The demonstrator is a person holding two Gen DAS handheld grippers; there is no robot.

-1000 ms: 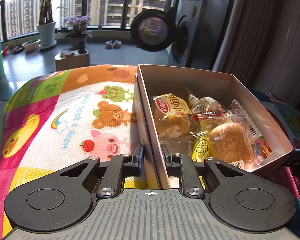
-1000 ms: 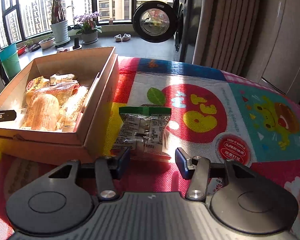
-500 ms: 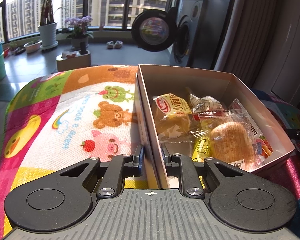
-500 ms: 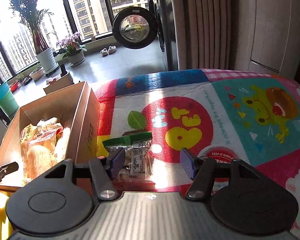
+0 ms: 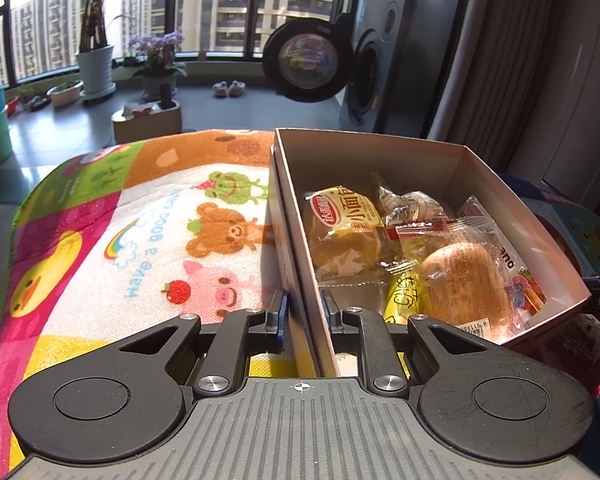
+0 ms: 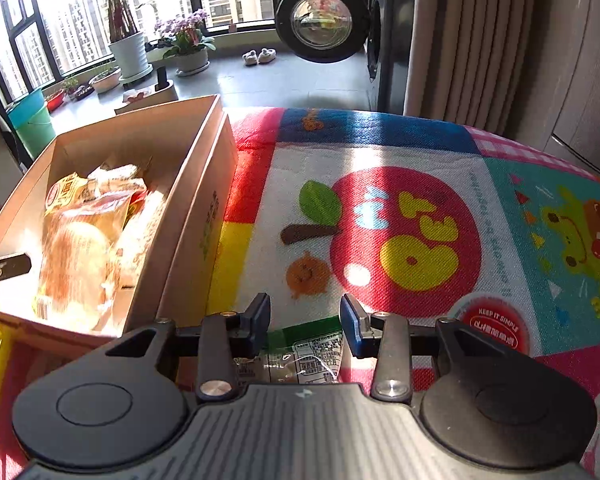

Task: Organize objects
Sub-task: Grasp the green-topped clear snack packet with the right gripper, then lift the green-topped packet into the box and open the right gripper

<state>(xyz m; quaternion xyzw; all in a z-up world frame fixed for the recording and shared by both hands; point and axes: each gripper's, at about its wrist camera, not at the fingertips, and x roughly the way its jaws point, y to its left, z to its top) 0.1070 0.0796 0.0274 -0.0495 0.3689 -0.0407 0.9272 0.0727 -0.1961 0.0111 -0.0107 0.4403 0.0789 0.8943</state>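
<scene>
Currently, a cardboard box of wrapped snacks is being steadied by the left gripper, whose jaws are drawn in narrow and are clamping the box's near side wall between them. Inside the box, just beyond and to the right of those jaws, a round bun in clear wrap, a yellow-labelled bread pack and a yellow tube-shaped packet are lying piled together.

The right gripper is being held with its jaws standing wide, and nothing is being gripped. The task's thing, a green-topped snack packet, is lying flat on the cartoon play mat, directly between and below the open jaws, partly hidden by the gripper body. Whether the fingertips are touching it cannot be told.

By judgement, the packet is about to be grasped for moving into the box. Only the packet's top edge is sitting between the fingertips, so a shallow pinch is being risked; the slick wrapper could slip out or be crumpled. The soft mat could also be caught up if the jaws are pressed too low.

To the left of the right jaws, the box's tall outer wall is standing near, and it would have to be cleared on the way in. Farther off, beyond both jaws, a washing machine door, potted plants and a curtain are standing well apart.
</scene>
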